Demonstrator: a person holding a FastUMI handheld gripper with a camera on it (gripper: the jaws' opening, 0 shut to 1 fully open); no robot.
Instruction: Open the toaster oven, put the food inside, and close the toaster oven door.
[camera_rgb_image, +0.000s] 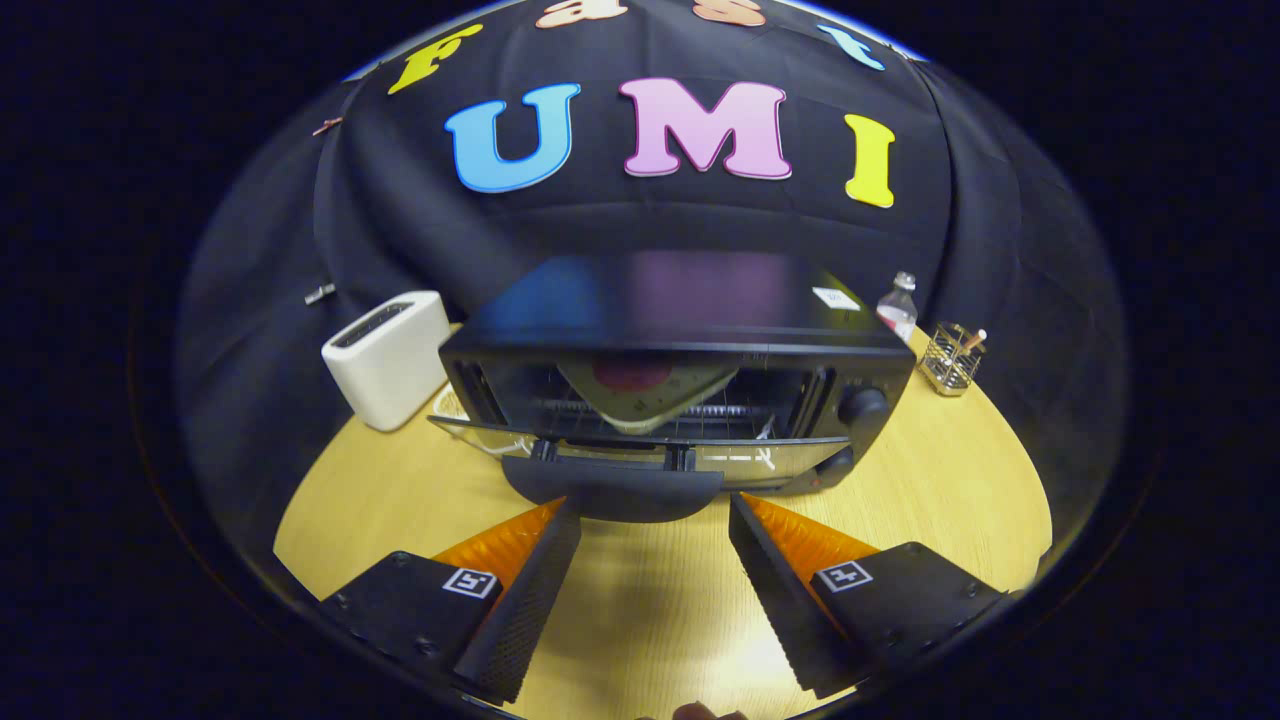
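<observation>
A black toaster oven (680, 340) stands on the round wooden table (930, 480) with its glass door (640, 455) folded down flat toward me. Inside, on the wire rack, rests a pale plate with a dark red piece of food (640, 385), tilted. The door's dark handle (612, 492) juts out at the front. My gripper (655, 505) is open, its fingertips on either side of the handle's front edge, with nothing pressed between them.
A white two-slot toaster (388, 355) stands left of the oven. Behind the oven on the right are a clear bottle (898, 305) and a small wire basket (952, 358). The oven's knobs (862, 405) are on its right front. Bare tabletop lies between my fingers.
</observation>
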